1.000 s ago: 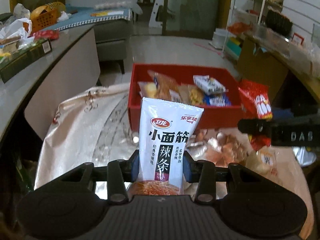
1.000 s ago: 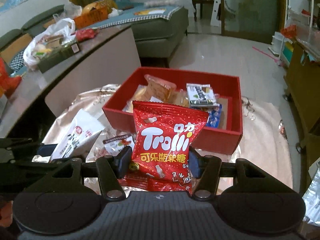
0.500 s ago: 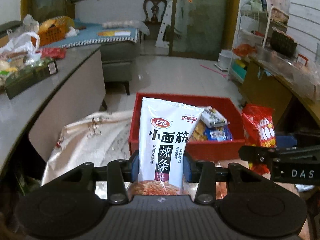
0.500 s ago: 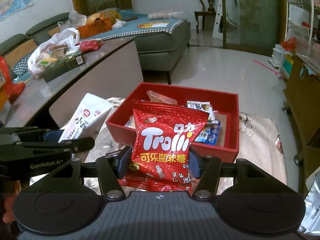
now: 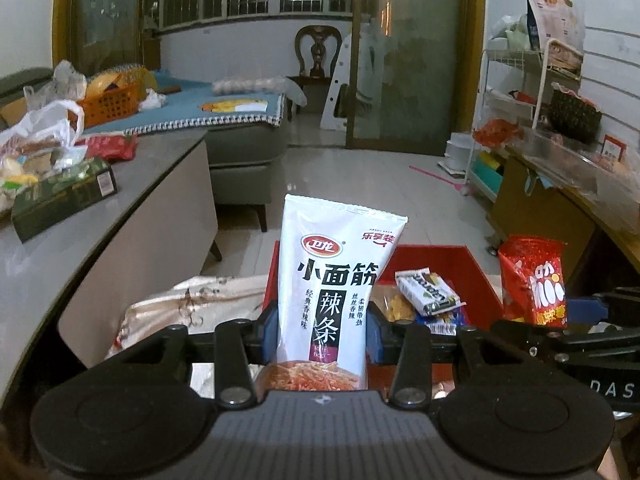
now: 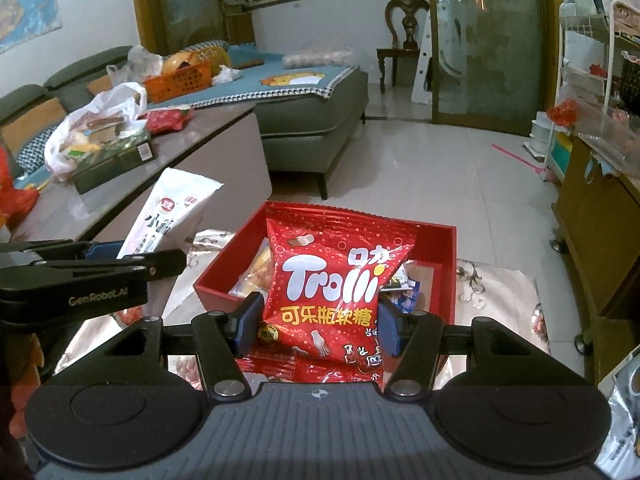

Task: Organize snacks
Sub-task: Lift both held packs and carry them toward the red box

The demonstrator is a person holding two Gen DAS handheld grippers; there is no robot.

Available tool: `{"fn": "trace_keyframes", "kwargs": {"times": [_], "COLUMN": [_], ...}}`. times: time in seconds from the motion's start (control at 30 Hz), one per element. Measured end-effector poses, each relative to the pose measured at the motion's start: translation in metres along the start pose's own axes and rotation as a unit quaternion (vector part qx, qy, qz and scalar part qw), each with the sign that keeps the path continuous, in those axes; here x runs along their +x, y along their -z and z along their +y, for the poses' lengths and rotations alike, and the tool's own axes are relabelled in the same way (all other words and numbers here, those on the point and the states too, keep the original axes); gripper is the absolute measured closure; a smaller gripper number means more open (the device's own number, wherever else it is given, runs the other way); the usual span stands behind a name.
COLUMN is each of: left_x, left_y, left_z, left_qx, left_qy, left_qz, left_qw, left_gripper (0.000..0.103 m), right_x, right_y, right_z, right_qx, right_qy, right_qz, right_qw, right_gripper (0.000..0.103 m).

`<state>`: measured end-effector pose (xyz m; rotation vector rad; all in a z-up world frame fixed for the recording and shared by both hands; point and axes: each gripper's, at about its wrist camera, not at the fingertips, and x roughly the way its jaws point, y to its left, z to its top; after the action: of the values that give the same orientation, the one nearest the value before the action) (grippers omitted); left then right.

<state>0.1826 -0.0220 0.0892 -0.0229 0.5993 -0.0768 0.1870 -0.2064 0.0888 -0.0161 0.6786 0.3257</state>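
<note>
- We saw the left gripper (image 5: 322, 330) clamped on the white spicy-strip packet (image 5: 334, 288), held upright before the red box (image 5: 478, 280).
- The right gripper (image 6: 318, 322) pinched the red Trolli bag (image 6: 332, 284) (also upright), in front of that box (image 6: 448, 276).

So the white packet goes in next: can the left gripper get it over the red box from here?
Probably yes. The left gripper holds the white packet upright, with the red box just ahead and open-topped. The right gripper's Trolli bag sits off to the side.
</note>
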Motion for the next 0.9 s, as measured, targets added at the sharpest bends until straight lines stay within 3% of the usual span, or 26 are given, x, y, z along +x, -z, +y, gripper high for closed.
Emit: {"fn": "trace_keyframes", "kwargs": {"times": [0.9], "left_x": [0.043], "left_y": [-0.032], "left_z": [-0.019], "left_qx": [0.007], "left_qy": [-0.01], "left_qz": [-0.021], "left_qw": [0.9997], "left_gripper": [0.067], "right_x": [0.022], "right_y": [-0.026], "right_z": [-0.023], "right_qx": [0.012], "right_qy": [0.023], "right_qz": [-0.024], "right_qw": [0.999], "right_gripper": [0.037]}}
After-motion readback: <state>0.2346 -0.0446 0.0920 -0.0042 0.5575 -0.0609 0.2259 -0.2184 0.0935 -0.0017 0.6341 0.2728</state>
